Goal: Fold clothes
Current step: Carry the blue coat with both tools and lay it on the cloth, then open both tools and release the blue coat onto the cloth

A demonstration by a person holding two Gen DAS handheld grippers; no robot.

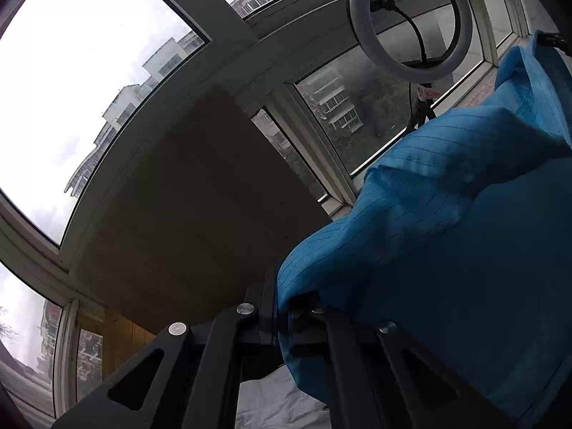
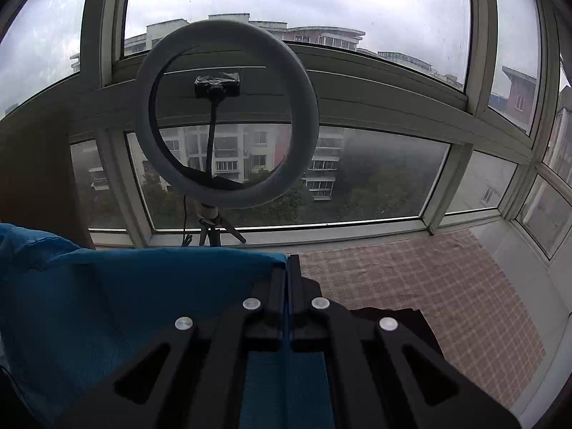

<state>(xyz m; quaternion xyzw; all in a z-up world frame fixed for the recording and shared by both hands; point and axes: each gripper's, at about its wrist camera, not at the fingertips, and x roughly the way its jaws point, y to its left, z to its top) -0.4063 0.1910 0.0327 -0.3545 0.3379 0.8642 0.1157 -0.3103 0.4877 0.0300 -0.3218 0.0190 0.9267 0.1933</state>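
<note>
Right wrist view: garment point(image 2: 125, 304) hangs left of the right gripper point(image 2: 287, 286), edge pinched between its fingers. Ring light point(image 2: 228, 193) on a tripod point(image 2: 214, 230) stands behind it — in front of the window point(image 2: 375, 175). Checked mat point(image 2: 429, 286) lies to the right. Left wrist view: garment point(image 1: 447, 232) drapes right of the left gripper point(image 1: 286, 314) — ring light point(image 1: 411, 18) beyond.

The blue garment point(image 1: 447, 221), finely pinstriped with visible stitched seams, is hanging in loose, billowing folds. One edge is sitting pinched at the left hand-held gripper point(image 1: 284, 307), another at the right hand-held gripper point(image 2: 287, 275), the cloth point(image 2: 136, 286) spanning taut-topped between them.
</note>
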